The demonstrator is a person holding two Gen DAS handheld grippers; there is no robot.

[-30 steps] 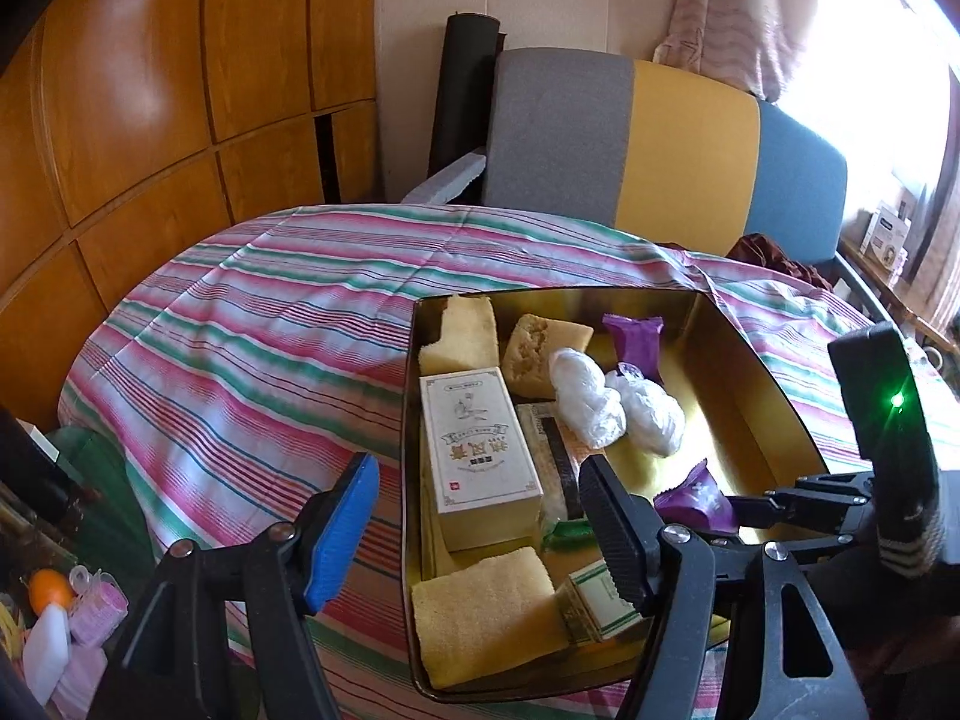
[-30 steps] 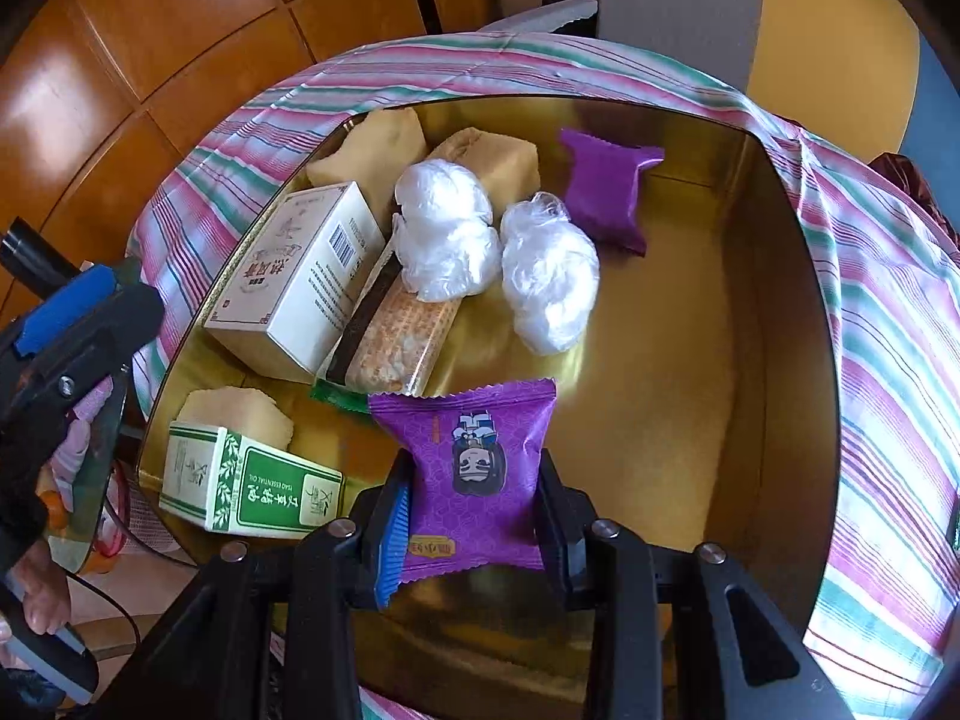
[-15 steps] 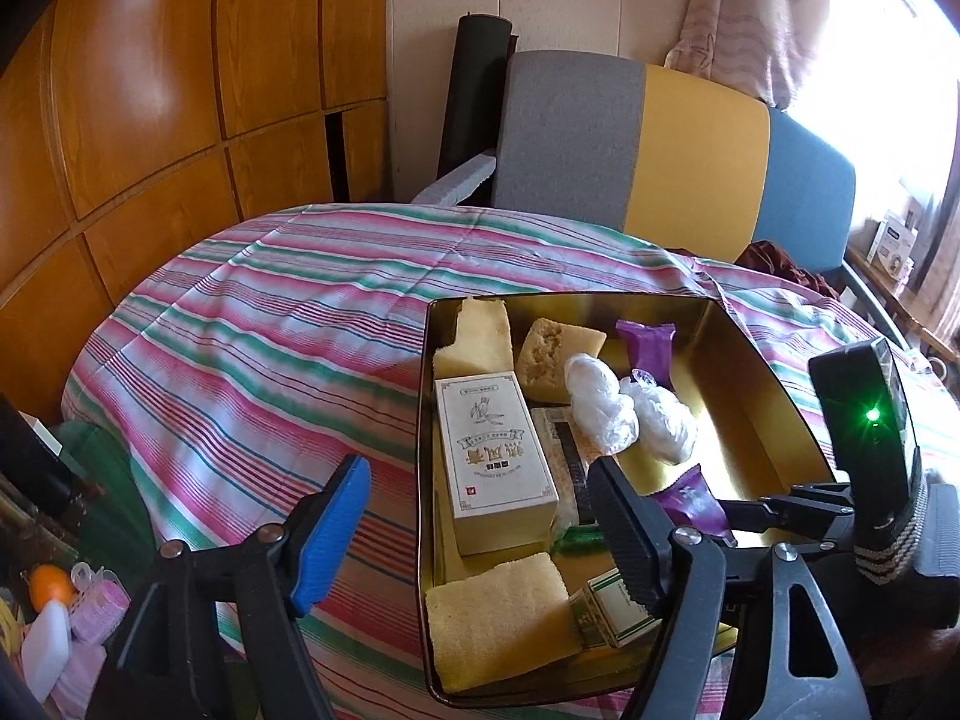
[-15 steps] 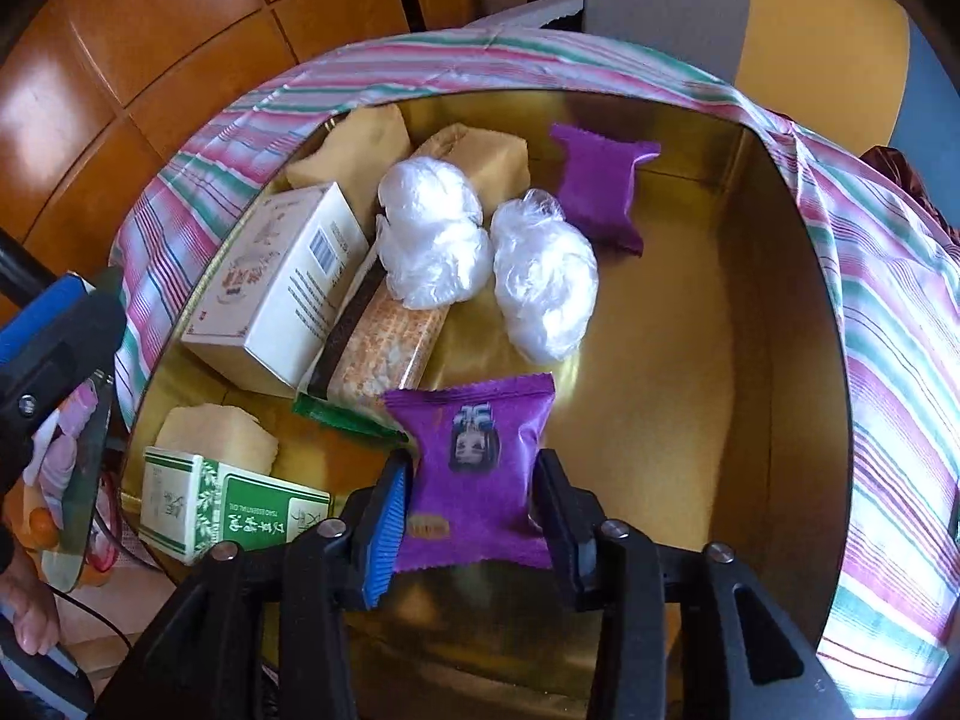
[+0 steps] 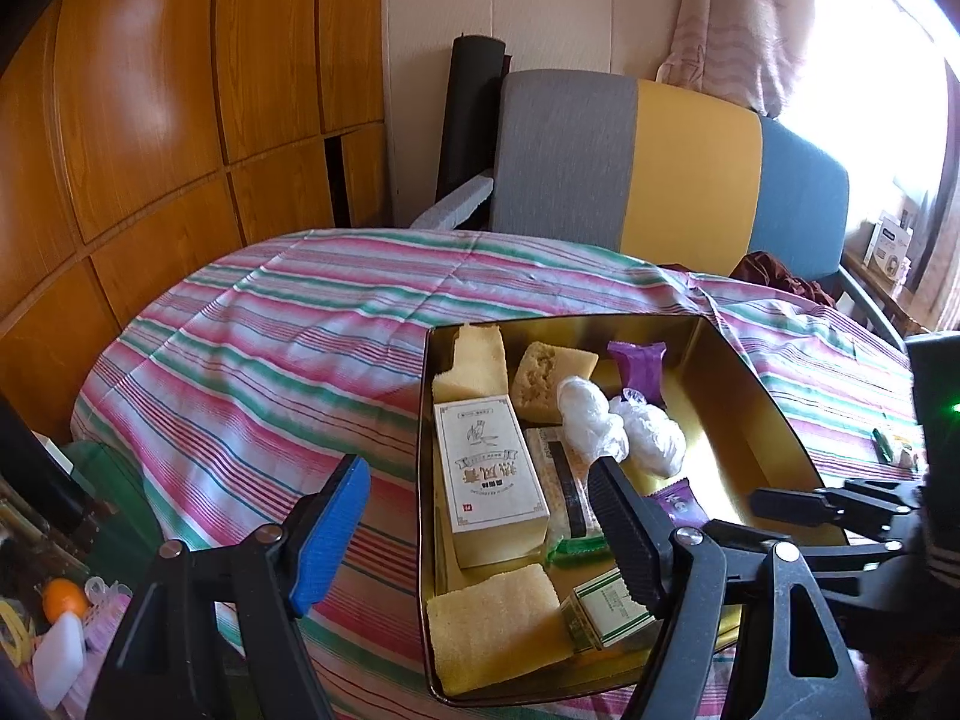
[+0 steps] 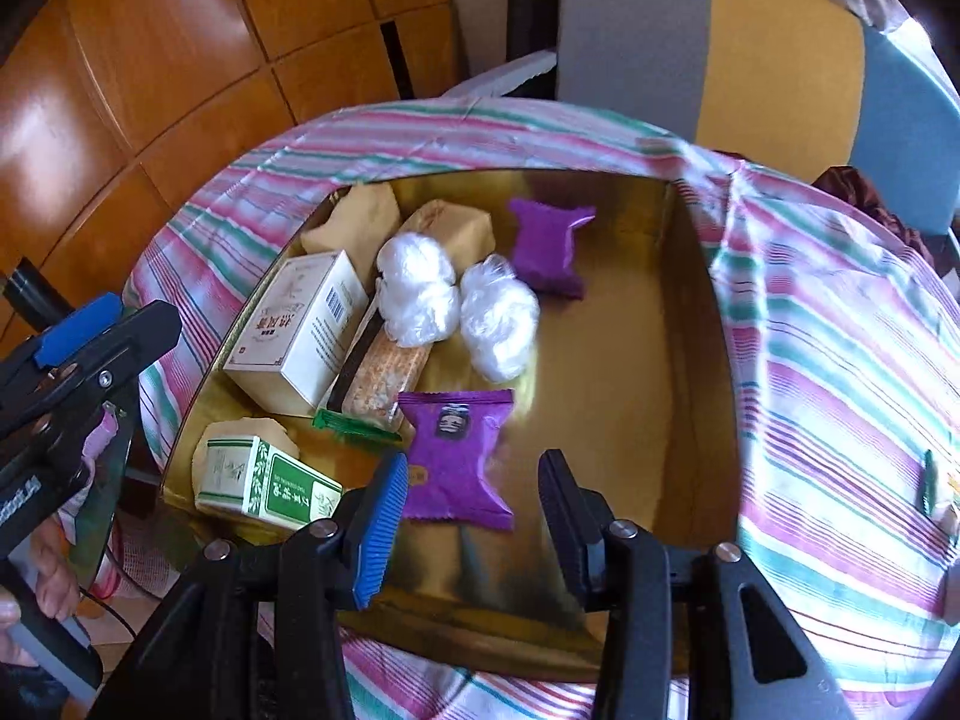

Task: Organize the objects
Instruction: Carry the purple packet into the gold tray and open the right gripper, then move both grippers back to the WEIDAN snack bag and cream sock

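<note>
Two crinkly purple foil snack packets (image 6: pixel 459 456) (image 6: pixel 549 249) in shiny gold metal tray (image 6: pixel 690 360) on striped-cloth desk (image 6: pixel 840 360); nearer lies flat between released right hand-held gripper (image 6: pixel 468 501); left hand-held gripper (image 5: pixel 480 516) agape, straddling tray's left wall.

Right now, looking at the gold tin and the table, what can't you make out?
- Left wrist view: the near purple packet is mostly hidden behind the left gripper.
- Right wrist view: green item on the cloth, too small and blurred to identify.
- Both views: box print too small to read.
</note>
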